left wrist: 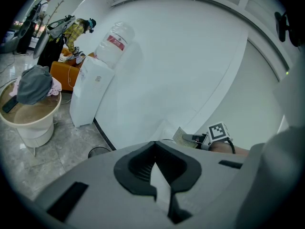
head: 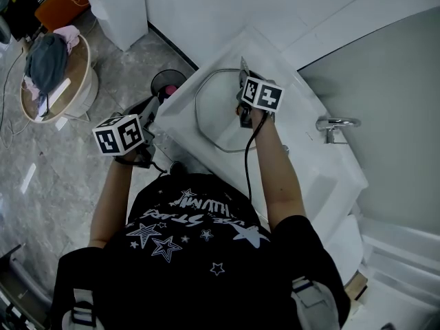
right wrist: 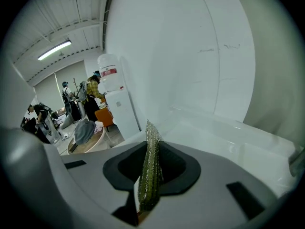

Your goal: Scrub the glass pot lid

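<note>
The glass pot lid (head: pixel 198 108) lies in the white sink (head: pixel 306 167) as a clear disc with a metal rim. My right gripper (head: pixel 242 78) hovers over the lid's far side, shut on a green scouring sponge (head: pixel 243 64). In the right gripper view the sponge (right wrist: pixel 150 168) stands upright between the jaws of that gripper (right wrist: pixel 151 175). My left gripper (head: pixel 157 108) is at the sink's left outer edge, short of the lid. Between the left gripper's (left wrist: pixel 159 182) dark pads only a narrow pale strip shows. The left gripper view also catches the right gripper (left wrist: pixel 195 138) and its sponge (left wrist: pixel 182 136).
A chrome faucet (head: pixel 335 124) stands at the sink's right. On the floor to the left are a dark round bin (head: pixel 168 82), a round table (head: pixel 81 88) with clothes on it, and a white water dispenser (head: pixel 120 5). People stand far off (left wrist: pixel 71 30).
</note>
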### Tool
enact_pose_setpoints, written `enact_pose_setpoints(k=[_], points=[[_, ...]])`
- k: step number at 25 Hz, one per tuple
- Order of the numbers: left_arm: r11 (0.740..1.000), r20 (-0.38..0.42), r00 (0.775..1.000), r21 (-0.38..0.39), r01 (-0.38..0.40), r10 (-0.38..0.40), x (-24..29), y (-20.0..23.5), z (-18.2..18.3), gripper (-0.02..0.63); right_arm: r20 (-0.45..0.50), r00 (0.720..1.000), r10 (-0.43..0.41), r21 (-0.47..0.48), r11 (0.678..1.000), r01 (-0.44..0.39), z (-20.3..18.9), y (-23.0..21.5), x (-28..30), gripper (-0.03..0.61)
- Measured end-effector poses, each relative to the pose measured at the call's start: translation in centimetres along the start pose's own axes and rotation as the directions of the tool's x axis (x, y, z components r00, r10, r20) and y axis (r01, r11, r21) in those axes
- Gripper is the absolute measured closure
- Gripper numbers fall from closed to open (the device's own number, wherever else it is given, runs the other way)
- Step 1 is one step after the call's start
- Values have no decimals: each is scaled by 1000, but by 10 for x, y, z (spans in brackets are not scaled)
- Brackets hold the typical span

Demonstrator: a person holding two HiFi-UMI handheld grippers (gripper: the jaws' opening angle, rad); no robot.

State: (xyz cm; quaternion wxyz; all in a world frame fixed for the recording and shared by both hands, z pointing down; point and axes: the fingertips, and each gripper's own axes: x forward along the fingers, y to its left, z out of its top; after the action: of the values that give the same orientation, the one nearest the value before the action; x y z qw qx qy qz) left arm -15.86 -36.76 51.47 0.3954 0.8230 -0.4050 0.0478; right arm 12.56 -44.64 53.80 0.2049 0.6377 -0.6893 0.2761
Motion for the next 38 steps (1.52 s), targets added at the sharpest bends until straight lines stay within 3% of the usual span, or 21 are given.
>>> enact_pose_setpoints(k=[14,23,38], points=[[1000,-8,1000,4,1,-1,1,10,5,606,20,999,40,-65,997,-39,7,21,10,508],[1000,11,1000,27,10,-10,-2,-1,6,606,119,992,44,51,997,-50,21,3,-14,509],[999,40,999,38,4,-6,-23,-58,-22,606,215,972,97,76,990,-116,19,-17,-100,509]])
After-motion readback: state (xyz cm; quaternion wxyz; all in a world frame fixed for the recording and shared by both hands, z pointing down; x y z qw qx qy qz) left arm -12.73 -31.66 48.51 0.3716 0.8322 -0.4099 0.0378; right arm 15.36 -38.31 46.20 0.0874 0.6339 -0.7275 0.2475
